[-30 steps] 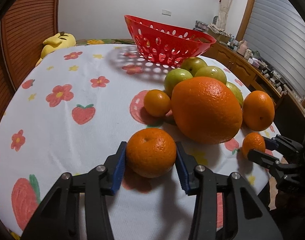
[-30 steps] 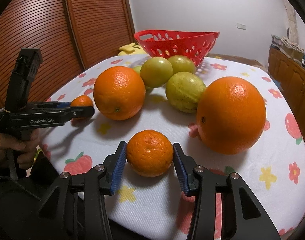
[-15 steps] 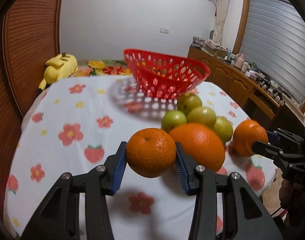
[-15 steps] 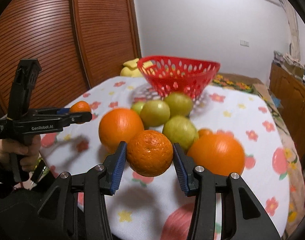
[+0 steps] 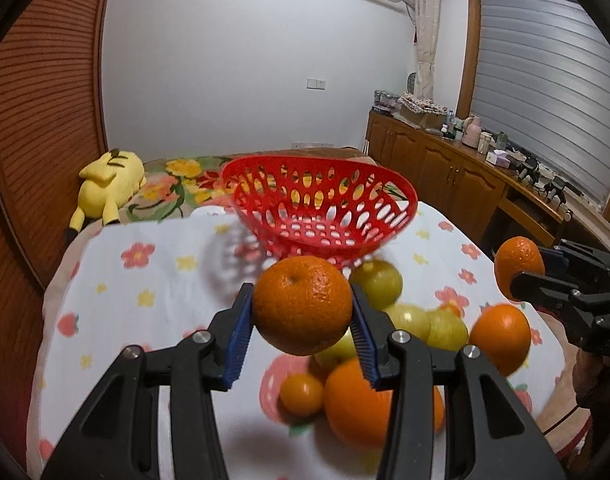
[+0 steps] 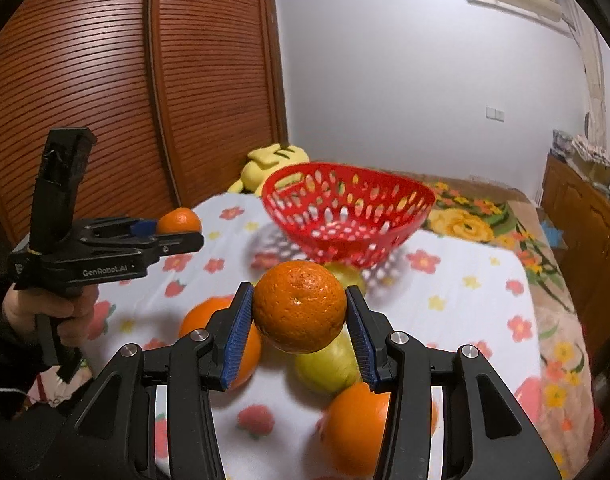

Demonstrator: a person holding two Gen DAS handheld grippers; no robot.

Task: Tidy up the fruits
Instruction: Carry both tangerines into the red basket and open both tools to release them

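My left gripper [image 5: 301,326] is shut on a mandarin [image 5: 302,304] and holds it high above the table; it also shows in the right wrist view [image 6: 177,230]. My right gripper [image 6: 299,322] is shut on another mandarin [image 6: 299,306] held in the air; it shows at the right of the left wrist view [image 5: 519,266]. An empty red perforated basket [image 5: 319,210] [image 6: 347,210] stands at the table's far side. Below lie a big orange [image 5: 359,400], a medium orange [image 5: 501,338], a small mandarin [image 5: 302,394] and several green fruits [image 5: 375,284].
The round table has a white cloth with flowers and strawberries [image 5: 145,280]. A yellow plush toy [image 5: 107,184] lies on the bed behind it. Brown slatted doors [image 6: 105,100] stand at the left, a wooden cabinet [image 5: 445,168] at the right.
Both grippers have lifted their mandarins off the table and risen. The basket now appears nearer the centre, and the remaining fruits lie below the grippers.
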